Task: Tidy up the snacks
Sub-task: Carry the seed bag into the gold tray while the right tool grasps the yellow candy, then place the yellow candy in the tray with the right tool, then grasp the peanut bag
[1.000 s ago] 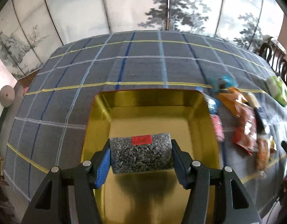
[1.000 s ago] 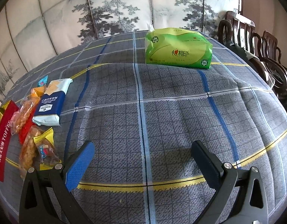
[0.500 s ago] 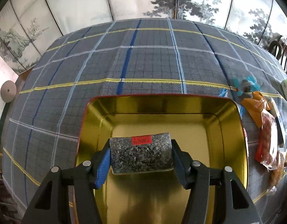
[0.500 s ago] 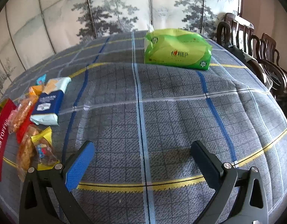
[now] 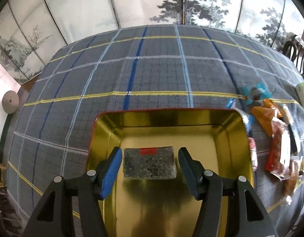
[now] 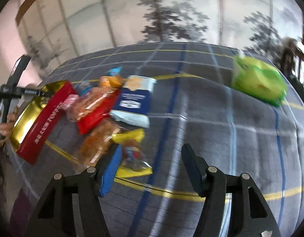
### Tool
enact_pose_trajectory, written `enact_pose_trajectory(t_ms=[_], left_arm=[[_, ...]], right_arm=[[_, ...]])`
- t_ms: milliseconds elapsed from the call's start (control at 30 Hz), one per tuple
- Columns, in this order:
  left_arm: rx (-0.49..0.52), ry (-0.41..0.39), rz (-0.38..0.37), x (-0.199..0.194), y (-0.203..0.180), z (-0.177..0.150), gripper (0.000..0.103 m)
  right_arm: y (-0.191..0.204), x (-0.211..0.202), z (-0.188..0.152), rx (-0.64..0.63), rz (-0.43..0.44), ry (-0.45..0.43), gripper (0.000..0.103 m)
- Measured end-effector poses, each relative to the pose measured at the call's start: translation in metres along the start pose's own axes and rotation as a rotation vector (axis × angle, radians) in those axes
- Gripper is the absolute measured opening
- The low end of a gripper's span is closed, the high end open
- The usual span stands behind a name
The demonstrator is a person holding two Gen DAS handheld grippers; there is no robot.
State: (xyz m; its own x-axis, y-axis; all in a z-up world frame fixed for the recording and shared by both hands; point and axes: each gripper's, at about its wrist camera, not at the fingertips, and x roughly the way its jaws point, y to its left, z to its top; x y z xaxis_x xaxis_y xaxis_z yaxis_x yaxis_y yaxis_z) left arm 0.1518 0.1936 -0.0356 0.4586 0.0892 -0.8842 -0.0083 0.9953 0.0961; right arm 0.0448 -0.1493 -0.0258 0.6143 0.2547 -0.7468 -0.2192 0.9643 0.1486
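Observation:
A grey speckled snack block with a red label (image 5: pixel 149 163) lies on the floor of the gold tin (image 5: pixel 227 124). My left gripper (image 5: pixel 149 163) is open above the tin, its jaws on either side of the block and apart from it. My right gripper (image 6: pixel 150 164) is open and empty over the tablecloth, just right of a yellow-edged snack packet (image 6: pixel 132 150). A pile of snacks lies beyond it: an orange bag (image 6: pixel 96 146), a red packet (image 6: pixel 94 114), a blue and white packet (image 6: pixel 134 100). The right wrist view shows the tin (image 6: pixel 31 112) with its red side wall, at the left.
A green tissue pack (image 6: pixel 258 81) lies at the far right of the table. Loose snacks (image 5: pixel 278 138) lie to the right of the tin. Dark wooden chairs (image 6: pixel 296 59) stand at the right edge. A painted folding screen stands behind the table.
My left gripper opened and let go of the grey block, which now rests in the tin. My right gripper swung left toward the snack pile; its view is blurred by motion.

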Motion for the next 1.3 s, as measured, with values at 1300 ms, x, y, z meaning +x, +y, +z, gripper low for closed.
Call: enact_pose_trajectory(t_ms=[1300], left_arm=[[-0.525,-0.252,-0.008,-0.072,0.157,-0.146,0.060]], right_arm=[[0.208,0.076,0.112,-0.166,0.385,0.153,0.022]])
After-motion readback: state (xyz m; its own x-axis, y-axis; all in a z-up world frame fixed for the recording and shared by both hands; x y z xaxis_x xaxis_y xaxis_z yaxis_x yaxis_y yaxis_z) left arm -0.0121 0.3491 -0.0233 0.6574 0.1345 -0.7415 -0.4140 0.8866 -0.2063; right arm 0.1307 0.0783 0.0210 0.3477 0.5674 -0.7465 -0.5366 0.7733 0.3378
